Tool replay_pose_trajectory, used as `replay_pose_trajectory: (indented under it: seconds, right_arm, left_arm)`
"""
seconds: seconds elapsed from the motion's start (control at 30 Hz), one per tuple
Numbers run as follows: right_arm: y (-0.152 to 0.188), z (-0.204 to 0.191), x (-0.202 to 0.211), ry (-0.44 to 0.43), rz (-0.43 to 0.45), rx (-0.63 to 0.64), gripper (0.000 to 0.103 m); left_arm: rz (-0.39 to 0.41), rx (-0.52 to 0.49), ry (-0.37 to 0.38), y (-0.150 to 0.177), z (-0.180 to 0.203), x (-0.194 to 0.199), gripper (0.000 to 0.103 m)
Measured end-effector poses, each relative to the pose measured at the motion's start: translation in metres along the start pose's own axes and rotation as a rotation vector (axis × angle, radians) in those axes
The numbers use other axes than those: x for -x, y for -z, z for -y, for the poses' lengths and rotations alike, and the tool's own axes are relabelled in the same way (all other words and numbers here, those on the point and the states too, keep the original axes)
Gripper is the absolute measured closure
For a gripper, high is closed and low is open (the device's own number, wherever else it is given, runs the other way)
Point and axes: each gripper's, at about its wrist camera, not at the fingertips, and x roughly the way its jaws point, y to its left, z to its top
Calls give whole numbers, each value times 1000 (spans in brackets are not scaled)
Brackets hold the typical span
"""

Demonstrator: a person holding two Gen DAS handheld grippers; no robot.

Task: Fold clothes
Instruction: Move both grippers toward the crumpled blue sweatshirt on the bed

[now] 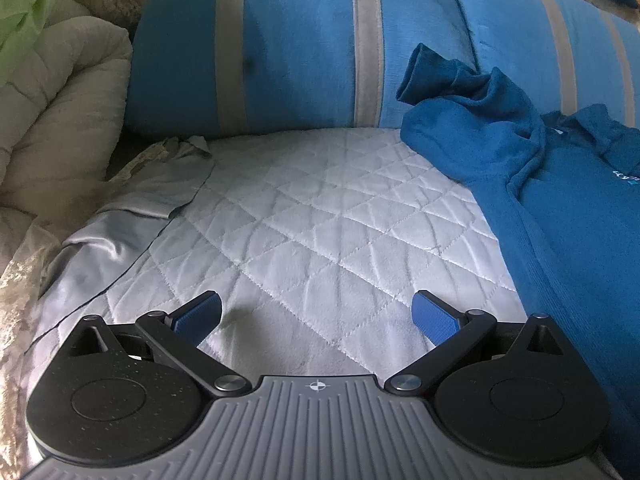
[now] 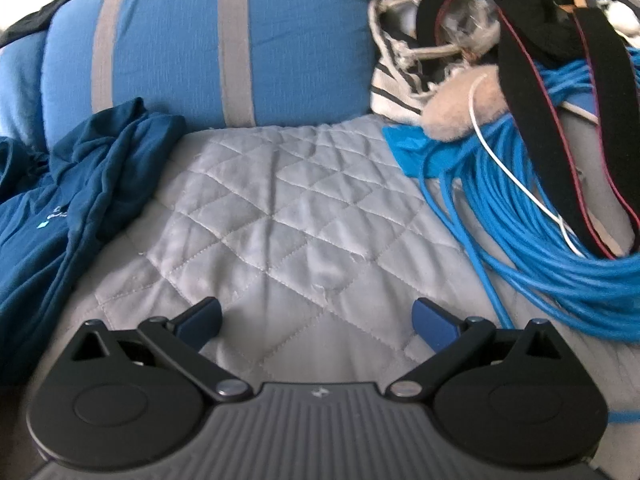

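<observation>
Blue hoodie (image 1: 560, 200) unfolded, rumpled along right edge of left wrist frame, and at left edge of right wrist frame (image 2: 60, 200). Nearest, at bottom of each frame: left gripper (image 1: 318, 316) spread wide, fingers (image 1: 200, 314) gripping nothing; right gripper (image 2: 318, 320) equally wide, empty, over bare quilted cover (image 2: 280, 200). Farther up: one sleeve (image 1: 432, 76) bunched against striped blue cushion (image 1: 300, 40); grey cloth (image 1: 120, 220) at left of left frame; blue cable coil (image 2: 540, 220) at right of right frame. Folding seemingly not begun: garment neither flattened nor grasped; spreading, sleeve folds, body folds all left.
</observation>
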Motion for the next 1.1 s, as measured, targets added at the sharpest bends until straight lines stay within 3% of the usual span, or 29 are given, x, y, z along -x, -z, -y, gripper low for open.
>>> replay_pose_trajectory:
  seconds: [0.13, 0.23, 0.43, 0.57, 0.87, 1.1]
  right_arm:
    - [-1, -5, 13, 10, -59, 21, 0]
    - [3, -8, 24, 71, -75, 38, 0]
    - [-2, -2, 67, 13, -5, 6, 0]
    - [-12, -7, 115, -19, 93, 44, 0]
    - [-33, 3, 190, -62, 133, -1, 0]
    - [-37, 0, 252, -23, 179, 109, 0]
  left_arm:
    - [-19, 27, -4, -3, -6, 13, 0]
    - [-15, 55, -10, -7, -14, 29, 0]
    - [46, 153, 12, -20, -37, 82, 0]
    - [70, 188, 80, -34, -48, 123, 0]
    - [84, 216, 235, -60, -53, 194, 0]
    - [91, 193, 280, -69, -58, 236, 0]
